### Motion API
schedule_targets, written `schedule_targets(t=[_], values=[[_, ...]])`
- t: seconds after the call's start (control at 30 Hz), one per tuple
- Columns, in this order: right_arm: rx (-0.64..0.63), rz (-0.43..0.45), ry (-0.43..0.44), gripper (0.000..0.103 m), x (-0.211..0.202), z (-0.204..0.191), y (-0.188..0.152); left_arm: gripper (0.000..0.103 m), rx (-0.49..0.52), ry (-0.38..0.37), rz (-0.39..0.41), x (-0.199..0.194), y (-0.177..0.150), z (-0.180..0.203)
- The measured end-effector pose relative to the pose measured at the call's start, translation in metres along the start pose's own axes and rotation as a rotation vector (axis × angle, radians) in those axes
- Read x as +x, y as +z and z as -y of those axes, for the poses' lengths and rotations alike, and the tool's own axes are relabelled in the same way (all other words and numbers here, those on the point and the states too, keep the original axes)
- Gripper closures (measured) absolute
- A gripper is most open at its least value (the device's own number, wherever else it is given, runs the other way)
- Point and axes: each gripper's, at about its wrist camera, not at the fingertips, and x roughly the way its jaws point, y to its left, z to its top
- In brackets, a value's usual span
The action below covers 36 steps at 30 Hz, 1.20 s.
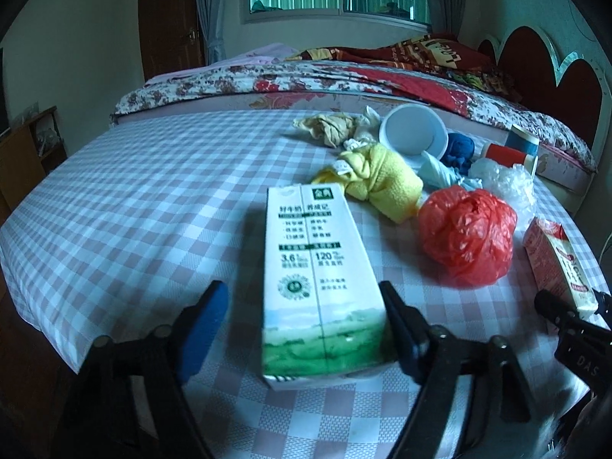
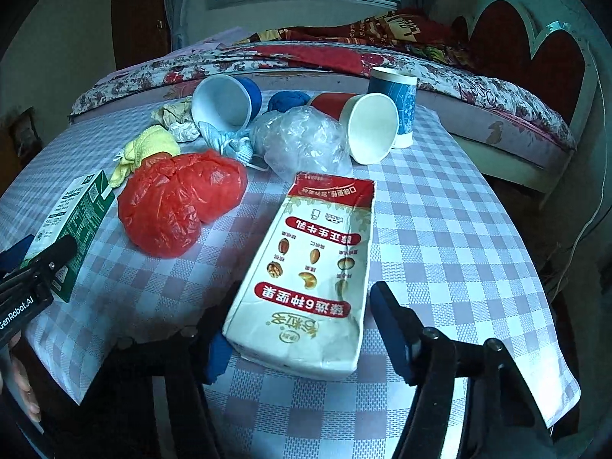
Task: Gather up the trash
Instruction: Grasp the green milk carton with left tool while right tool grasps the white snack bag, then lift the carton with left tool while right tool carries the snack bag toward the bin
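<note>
A green-and-white milk carton (image 1: 310,267) lies on the checked table, its near end between the fingers of my left gripper (image 1: 302,294). The right finger touches its side; the left pad (image 1: 206,329) stands clear of it, so the gripper is open. A red-and-white nut-milk carton (image 2: 313,267) lies flat between the fingers of my right gripper (image 2: 298,306). A narrow gap shows at the right finger (image 2: 390,329), so this gripper is open too. A crumpled red plastic bag (image 1: 466,233) sits between the two cartons.
Farther back lie a yellow cloth (image 1: 382,183), clear plastic (image 2: 302,141), crumpled rags, a tipped white cup (image 2: 225,103), a tipped red cup (image 2: 367,126) and an upright blue cup (image 2: 397,103). The table's cloth (image 1: 134,191) drops off left. A bed (image 1: 306,76) stands behind.
</note>
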Motion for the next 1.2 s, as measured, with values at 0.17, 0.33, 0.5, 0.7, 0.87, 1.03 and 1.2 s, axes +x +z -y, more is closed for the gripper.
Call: schedule_targets(t=[0.17, 0.33, 0.5, 0.7, 0.87, 1.03, 1.2], values=[[-0.003, 0.012, 0.001, 0.036, -0.002, 0.001, -0.002, 0.047, -0.007, -0.026, -0.023, 0.006, -0.006, -0.003], [0.003, -0.007, -0.015, 0.022, 0.000, 0.006, -0.002, 0.048, 0.006, -0.027, -0.011, 0.003, -0.006, -0.004], [0.029, -0.026, -0.009, 0.003, 0.002, 0.014, -0.003, 0.048, 0.021, -0.047, -0.002, -0.003, -0.005, -0.001], [0.025, 0.010, 0.036, 0.050, -0.008, 0.016, -0.006, 0.048, 0.035, -0.067, 0.012, -0.014, -0.004, 0.003], [0.022, 0.055, 0.038, 0.050, -0.027, 0.019, -0.008, 0.048, 0.058, -0.080, 0.040, -0.028, -0.004, 0.007], [0.017, 0.097, 0.035, 0.050, -0.051, 0.022, -0.008, 0.049, 0.072, -0.111, 0.057, -0.043, -0.005, 0.017], [0.023, 0.131, 0.023, 0.050, -0.073, 0.030, -0.012, 0.049, 0.096, -0.141, 0.086, -0.061, -0.006, 0.031]])
